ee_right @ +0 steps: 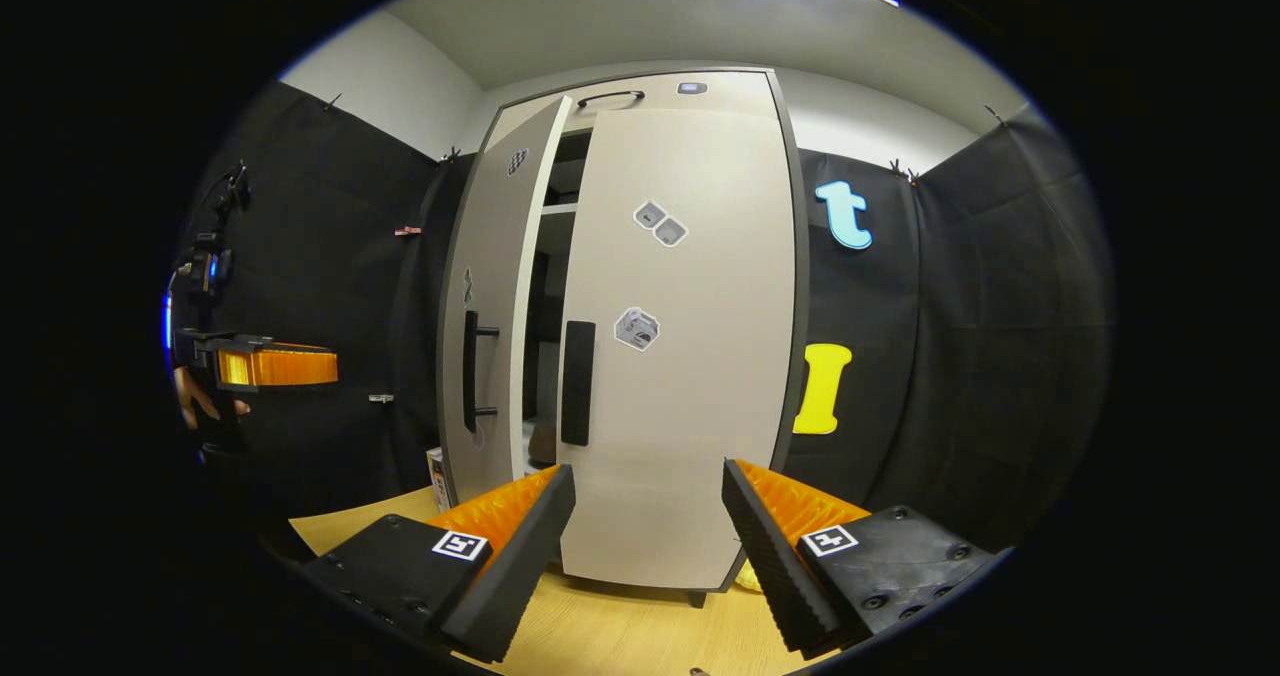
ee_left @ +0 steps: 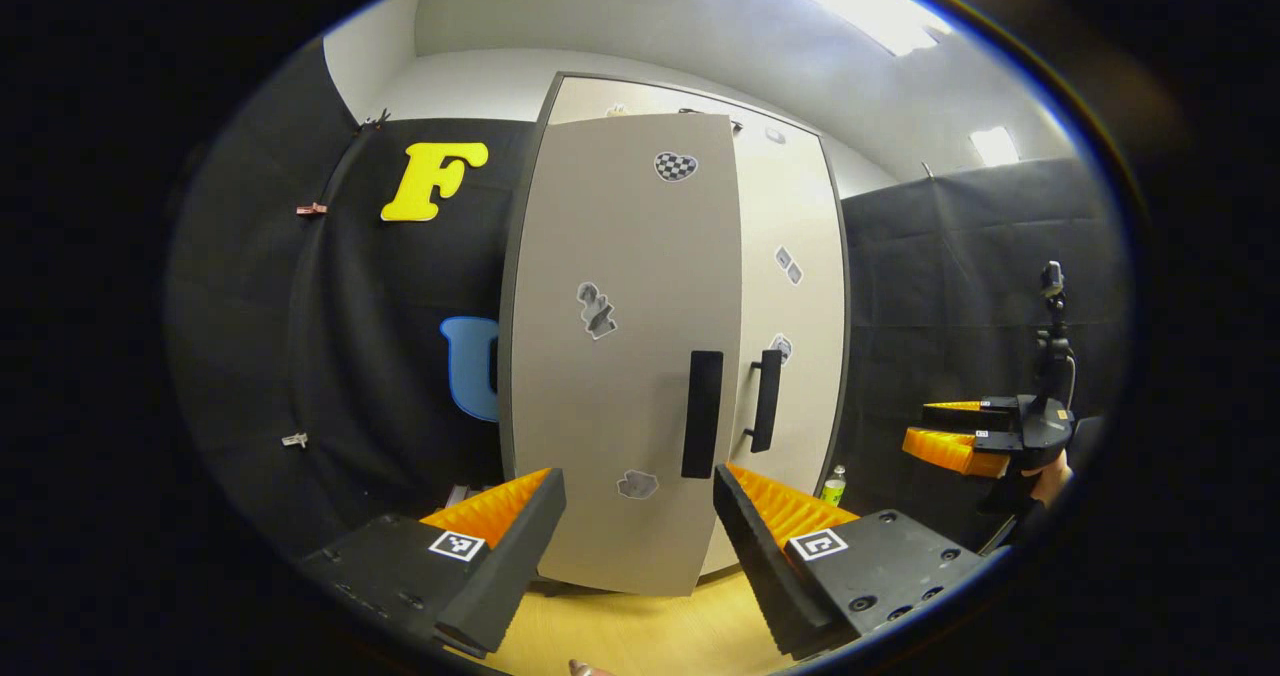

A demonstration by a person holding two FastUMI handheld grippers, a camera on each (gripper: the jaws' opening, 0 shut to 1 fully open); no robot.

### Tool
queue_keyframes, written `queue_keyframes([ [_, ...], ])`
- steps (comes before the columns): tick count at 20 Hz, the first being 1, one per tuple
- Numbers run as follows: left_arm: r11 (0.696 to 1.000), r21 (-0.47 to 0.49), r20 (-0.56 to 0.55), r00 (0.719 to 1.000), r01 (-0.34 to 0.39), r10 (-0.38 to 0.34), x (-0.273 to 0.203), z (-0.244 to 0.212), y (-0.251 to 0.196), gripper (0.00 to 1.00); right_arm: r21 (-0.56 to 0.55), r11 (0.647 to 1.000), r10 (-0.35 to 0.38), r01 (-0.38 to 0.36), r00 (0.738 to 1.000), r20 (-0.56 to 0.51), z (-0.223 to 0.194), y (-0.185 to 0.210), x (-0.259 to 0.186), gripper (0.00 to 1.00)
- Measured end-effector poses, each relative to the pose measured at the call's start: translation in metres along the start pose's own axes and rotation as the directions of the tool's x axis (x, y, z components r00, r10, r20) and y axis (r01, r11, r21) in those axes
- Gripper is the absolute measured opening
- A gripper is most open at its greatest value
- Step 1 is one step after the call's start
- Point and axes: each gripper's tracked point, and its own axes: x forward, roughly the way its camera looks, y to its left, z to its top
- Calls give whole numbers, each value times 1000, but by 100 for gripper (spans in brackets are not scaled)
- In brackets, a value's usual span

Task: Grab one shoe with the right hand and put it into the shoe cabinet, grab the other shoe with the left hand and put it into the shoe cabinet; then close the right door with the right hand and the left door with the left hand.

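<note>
Facing the cabinet, both hand-held grippers, left and right, spread empty; the right gripper view shows the left door ajar

Recording booth, black cloth walls, tall cabinet, wooden floor, ceiling lights

The left gripper hangs before the shoe cabinet, jaws spread wide with nothing between them. The cabinet's left door stands slightly ajar, swung out toward the camera, its dark handle just above the gap between the jaws. The right door lies flush behind it, its own handle just beside the first. Small stickers dot both doors. A green bottle stands at the cabinet's right foot. Well right of the cabinet, a hand holds the right gripper.
</note>
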Motion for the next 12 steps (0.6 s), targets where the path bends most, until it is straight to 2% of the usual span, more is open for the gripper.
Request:
queue_keyframes([
  [12, 1000, 11, 14, 1000, 0, 0, 6, 5, -1, 95, 6, 1000, 7, -7, 1000, 7, 2, 3, 4, 98],
])
